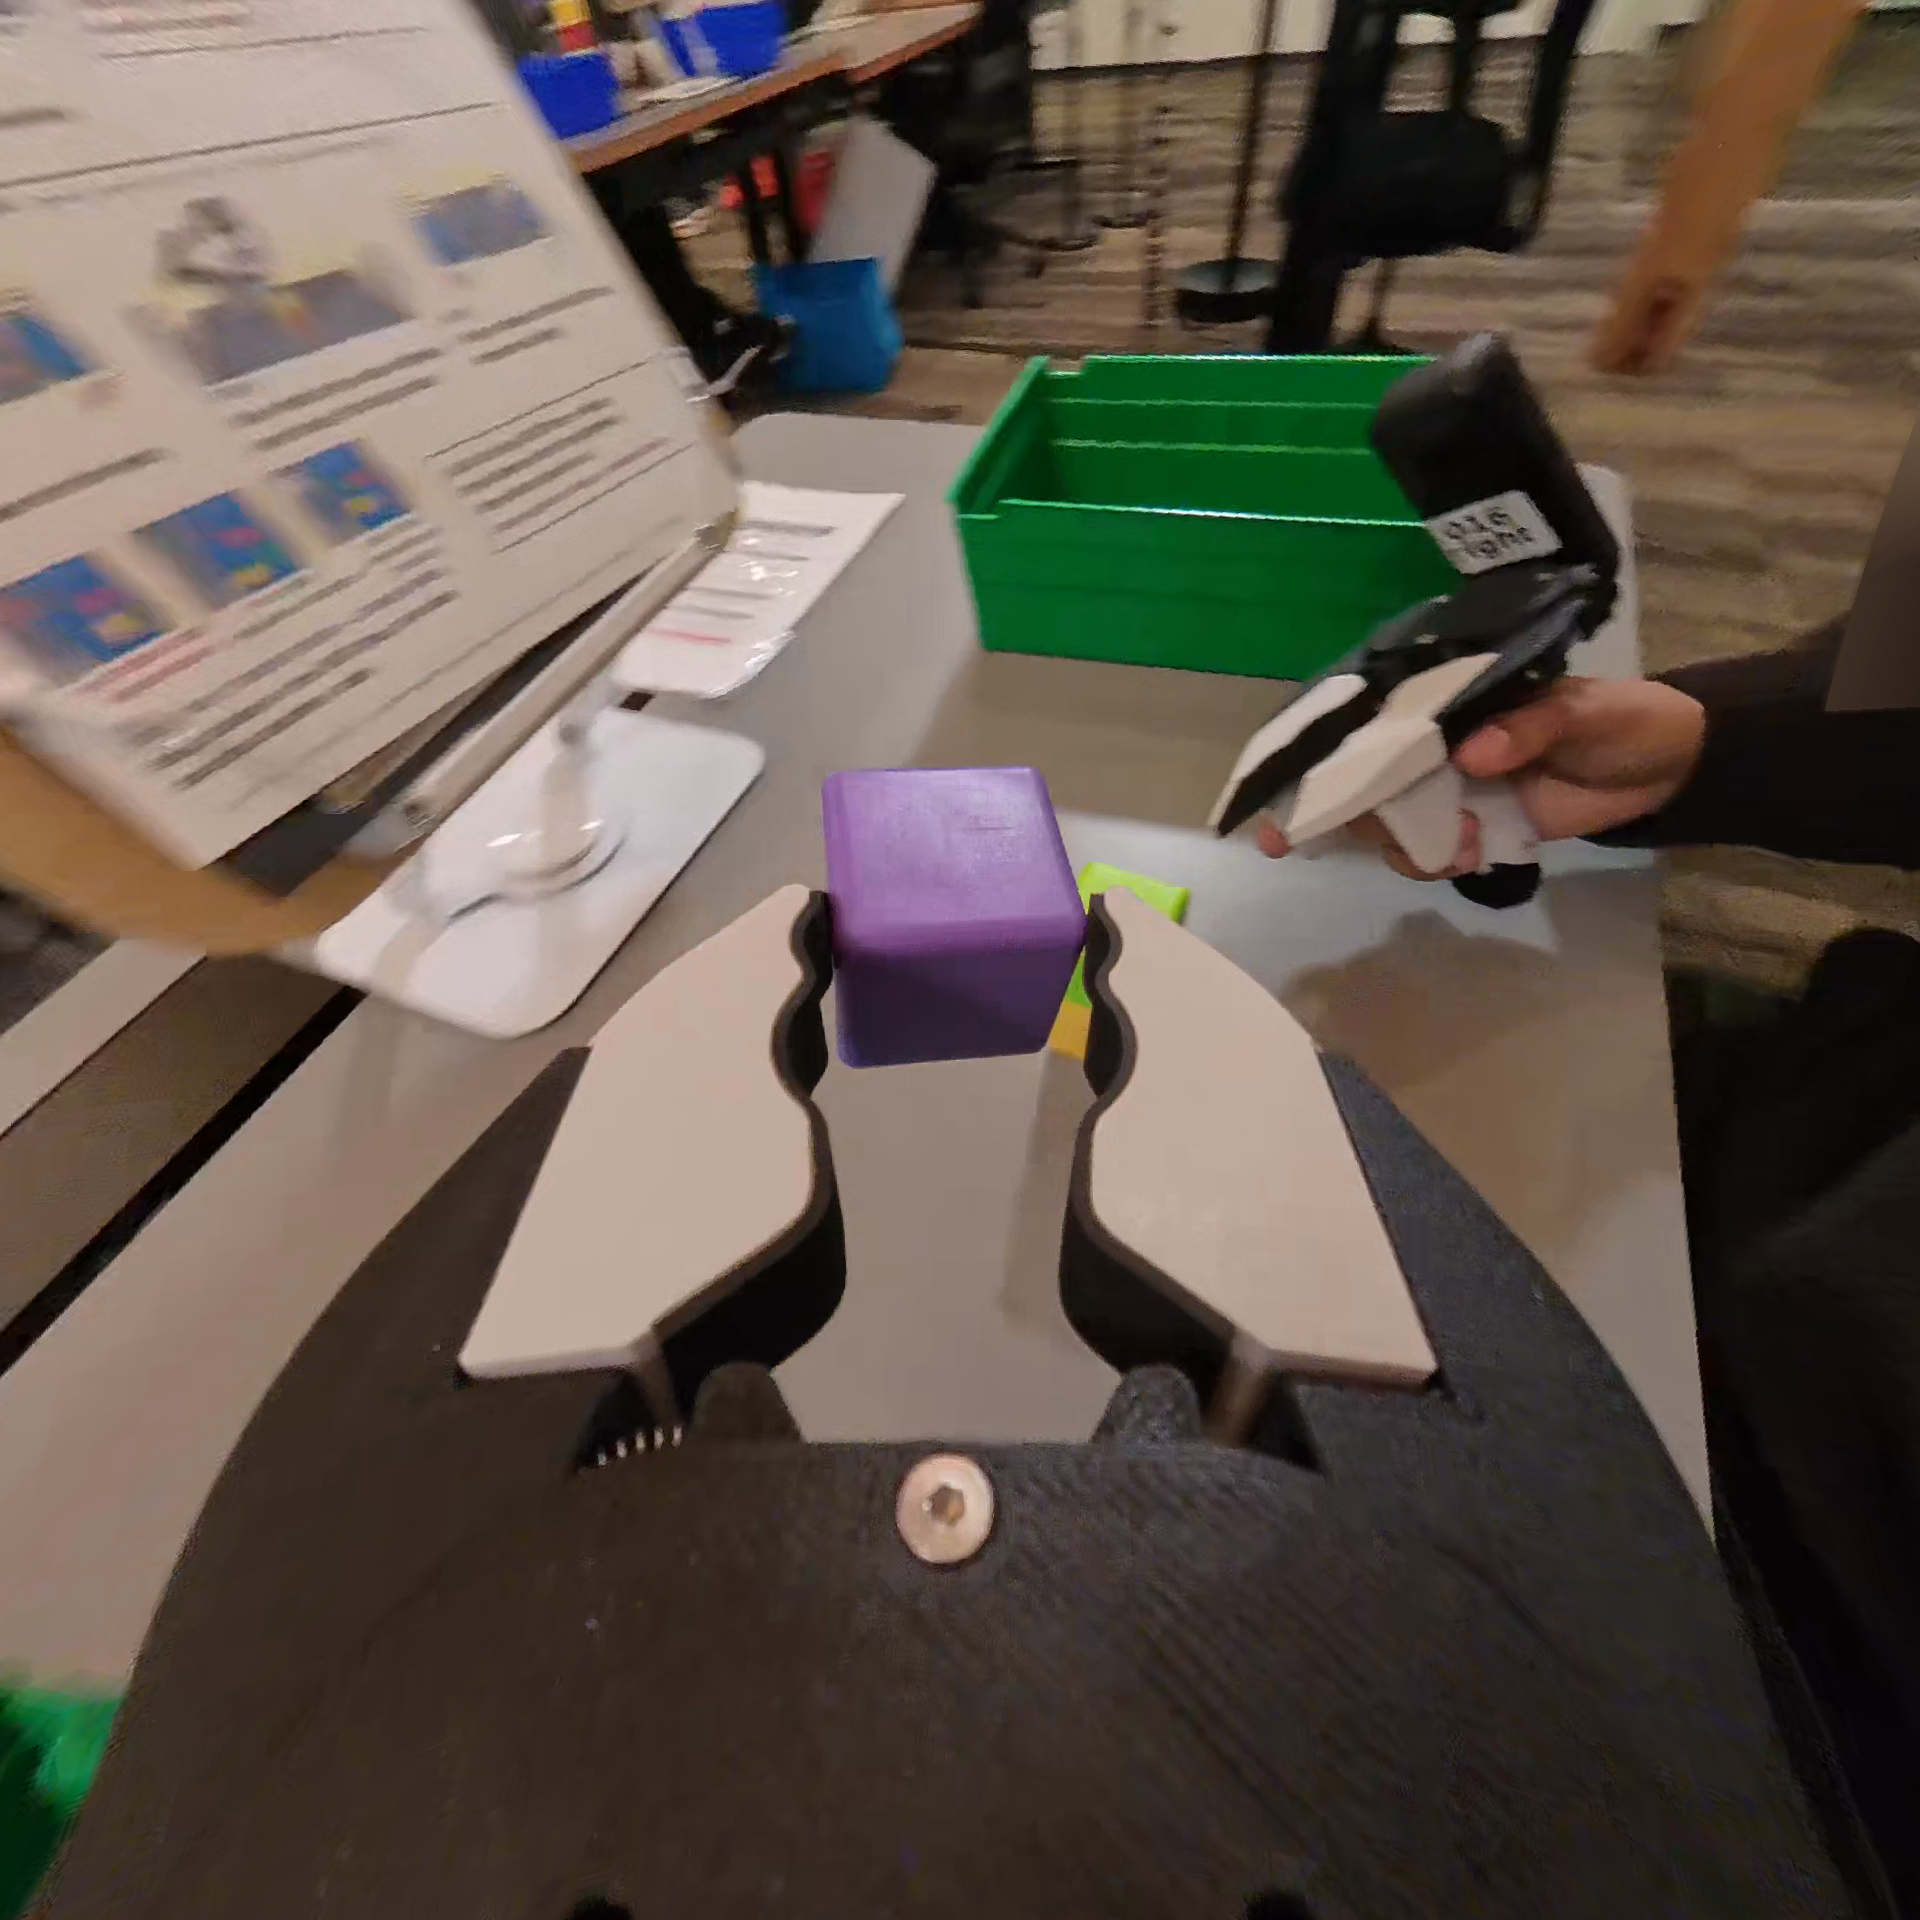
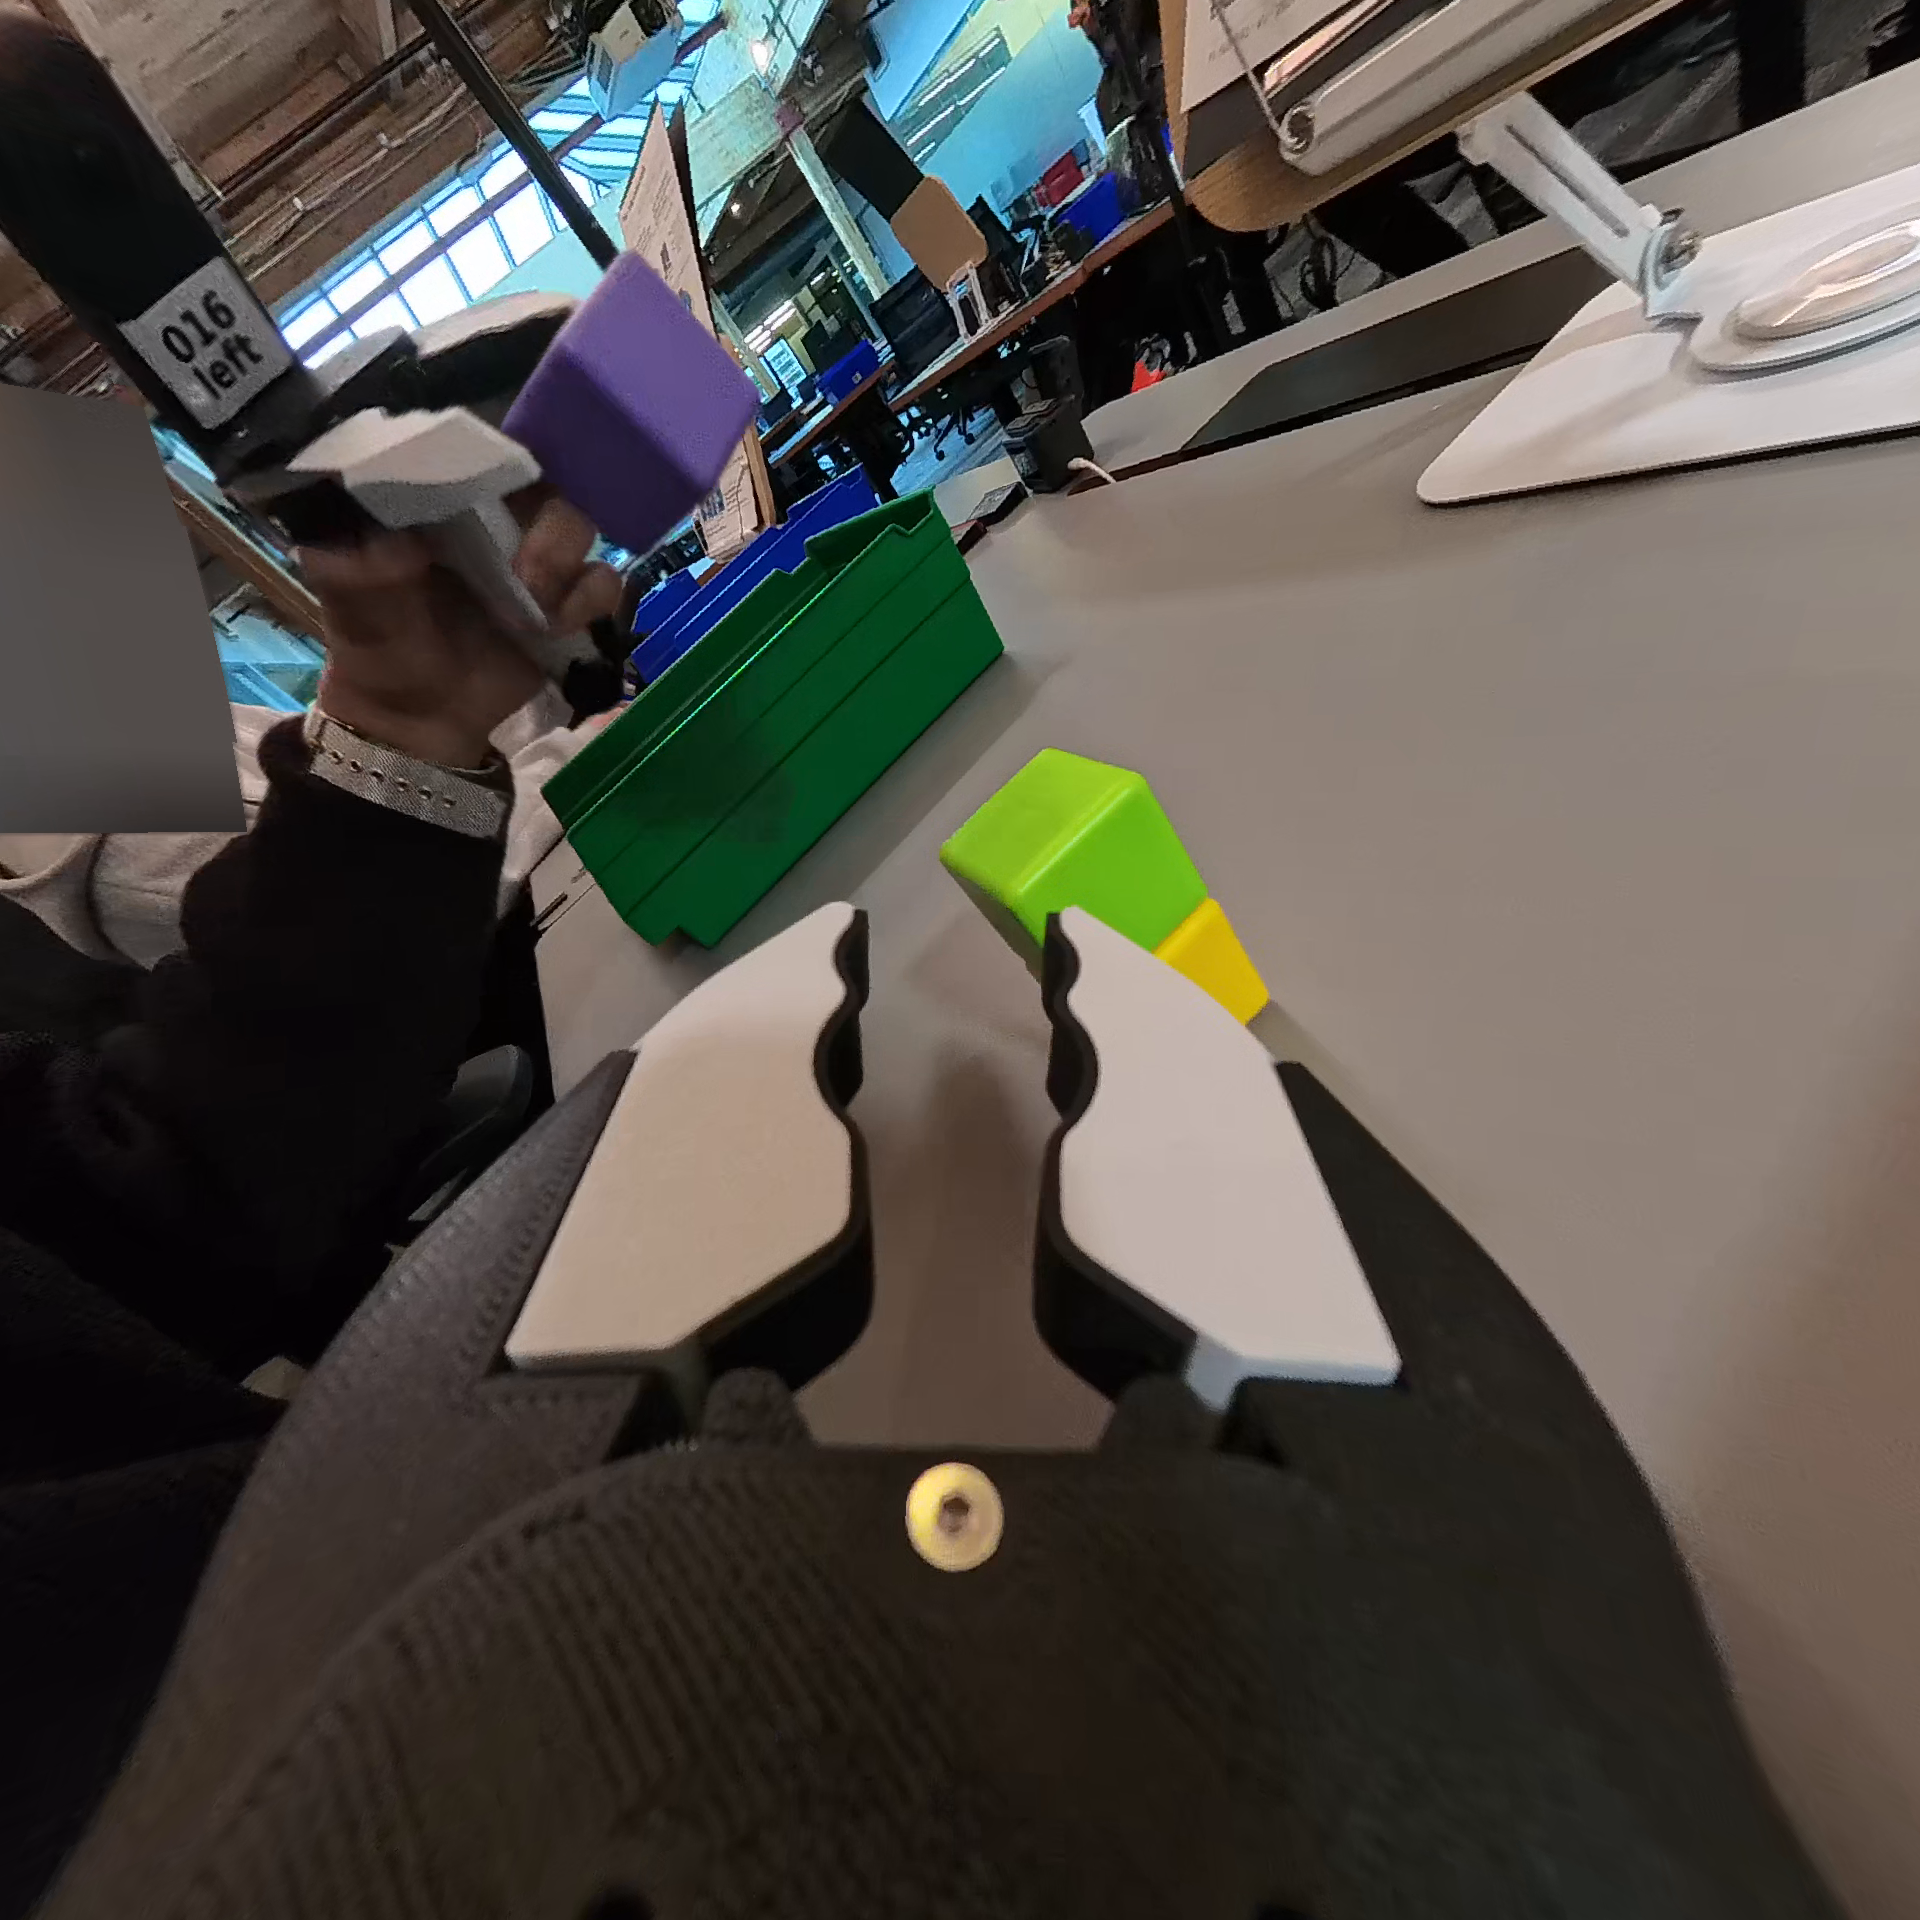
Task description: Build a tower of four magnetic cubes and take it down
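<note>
My left gripper [image 1: 956,909] is shut on a purple cube [image 1: 951,914] and holds it above the grey table [image 1: 1403,1018]. The cube is gripped by its side faces and sits a little tilted. The right wrist view shows the cube [image 2: 634,405] raised in the left gripper [image 2: 499,416]. A lime green block [image 2: 1081,842] and a smaller yellow block [image 2: 1216,961] touch each other on the table. They lie partly hidden behind the cube in the left wrist view [image 1: 1132,894]. My right gripper [image 2: 951,935] is open and empty, its right fingertip just in front of the green block.
A green bin [image 1: 1195,582] stands at the far side of the table. Another green bin [image 2: 779,717] stands at the table edge near the left hand. A tilted board with printed sheets [image 1: 312,416] on a white stand base [image 1: 582,831] occupies the left. Papers [image 1: 758,592] lie behind it. Across from one pair of fingers to the other is roughly 20 cm.
</note>
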Demonstrator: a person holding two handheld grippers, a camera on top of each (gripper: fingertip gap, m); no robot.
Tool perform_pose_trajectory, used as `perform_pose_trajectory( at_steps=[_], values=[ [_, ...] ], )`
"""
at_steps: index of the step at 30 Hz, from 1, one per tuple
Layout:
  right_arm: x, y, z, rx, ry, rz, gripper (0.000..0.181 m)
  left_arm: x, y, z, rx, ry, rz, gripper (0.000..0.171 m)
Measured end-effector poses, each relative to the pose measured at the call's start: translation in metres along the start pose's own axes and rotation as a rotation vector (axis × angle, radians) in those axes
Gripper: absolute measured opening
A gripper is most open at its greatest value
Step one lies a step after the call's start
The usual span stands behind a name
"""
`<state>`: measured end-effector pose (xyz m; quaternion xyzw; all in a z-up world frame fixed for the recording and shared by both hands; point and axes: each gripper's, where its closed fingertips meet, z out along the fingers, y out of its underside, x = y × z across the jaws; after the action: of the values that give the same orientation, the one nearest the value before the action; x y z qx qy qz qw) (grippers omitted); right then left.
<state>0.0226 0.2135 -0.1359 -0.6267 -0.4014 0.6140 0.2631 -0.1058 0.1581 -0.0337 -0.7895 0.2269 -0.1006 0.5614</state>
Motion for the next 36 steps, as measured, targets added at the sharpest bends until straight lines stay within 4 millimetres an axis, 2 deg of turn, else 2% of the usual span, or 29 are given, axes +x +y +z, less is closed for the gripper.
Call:
perform_pose_trajectory(
  at_steps=[3, 6, 10, 13, 18, 22, 31, 36],
  values=[
    [0.002, 0.000, -0.009, 0.013, 0.017, 0.011, 0.033, 0.031, -0.002, 0.035, 0.047, 0.175, 0.017, 0.047],
    [0.004, 0.000, -0.019, 0.030, 0.038, 0.017, 0.032, 0.054, 0.003, 0.058, 0.093, 0.342, 0.007, 0.047],
    [0.005, 0.003, -0.033, 0.043, 0.069, 0.012, 0.032, 0.068, 0.020, 0.085, 0.060, 0.464, -0.009, 0.047],
    [0.007, 0.004, -0.044, 0.057, 0.097, 0.012, 0.032, 0.073, 0.024, 0.099, 0.045, 0.508, 0.009, 0.048],
    [0.011, 0.003, -0.064, 0.095, 0.138, 0.030, 0.032, 0.075, 0.024, 0.107, 0.034, 0.580, 0.023, 0.048],
    [0.013, 0.001, -0.073, 0.119, 0.154, 0.044, 0.032, 0.067, 0.025, 0.106, 0.043, 0.607, -0.004, 0.048],
    [0.013, 0.003, -0.074, 0.114, 0.157, 0.047, 0.032, 0.059, 0.045, 0.115, -0.016, 0.593, -0.013, 0.047],
    [0.013, 0.004, -0.074, 0.113, 0.151, 0.054, 0.032, 0.059, 0.045, 0.116, -0.006, 0.588, -0.024, 0.047]
  ],
)
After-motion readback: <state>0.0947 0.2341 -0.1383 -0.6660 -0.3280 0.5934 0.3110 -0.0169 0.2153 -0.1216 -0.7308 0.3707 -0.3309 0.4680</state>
